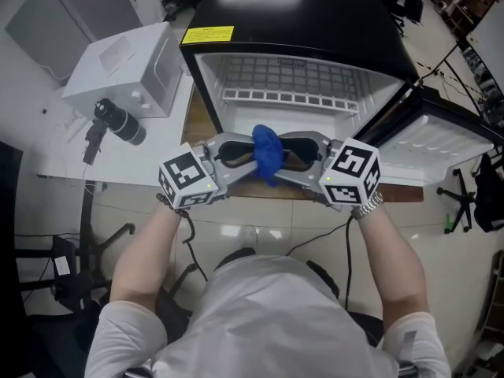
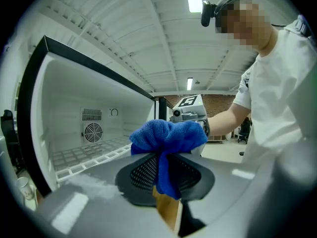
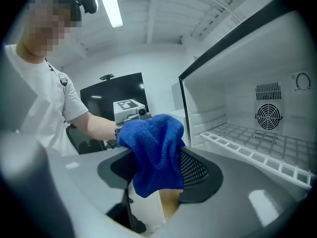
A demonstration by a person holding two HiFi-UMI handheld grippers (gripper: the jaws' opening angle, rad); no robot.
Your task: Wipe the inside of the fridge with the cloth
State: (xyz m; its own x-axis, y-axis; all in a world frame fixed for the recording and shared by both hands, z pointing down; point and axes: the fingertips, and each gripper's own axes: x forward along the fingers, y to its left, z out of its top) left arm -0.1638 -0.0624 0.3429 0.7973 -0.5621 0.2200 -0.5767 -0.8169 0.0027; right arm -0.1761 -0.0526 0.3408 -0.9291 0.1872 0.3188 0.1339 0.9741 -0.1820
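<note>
Between the jaws of the left gripper (image 2: 162, 170) the blue cloth (image 2: 168, 135) is pinched tight: the two dark mesh pads close on a narrow fold, and the rest bunches into a rounded wad above them, with one tail hanging below. The right gripper (image 3: 153, 172) faces it from the opposite side with its jaws spread wide. The same cloth hangs down across that gap and lies against the edge of the right-hand pad, but the jaws do not squeeze it.

From the head view the two grippers meet tip to tip, marker cubes outward, with the cloth a blue knot between them, just in front of the fridge's open mouth and not yet inside.

The fridge (image 1: 315, 22) is a small black one with a white interior, and it stands on a wooden board (image 1: 198, 124). A white wire shelf (image 1: 283, 81) spans the inside, and a round fan grille (image 3: 269, 116) sits on the back wall. Its door (image 1: 441, 144) is swung open to the right – the inner racks face up toward the camera. A yellow label (image 1: 208, 34) sits on the top near the front left corner.

To the left of the fridge a white box (image 1: 126, 69) rests on the table, with a black camera (image 1: 118, 120) mounted beside it.
</note>
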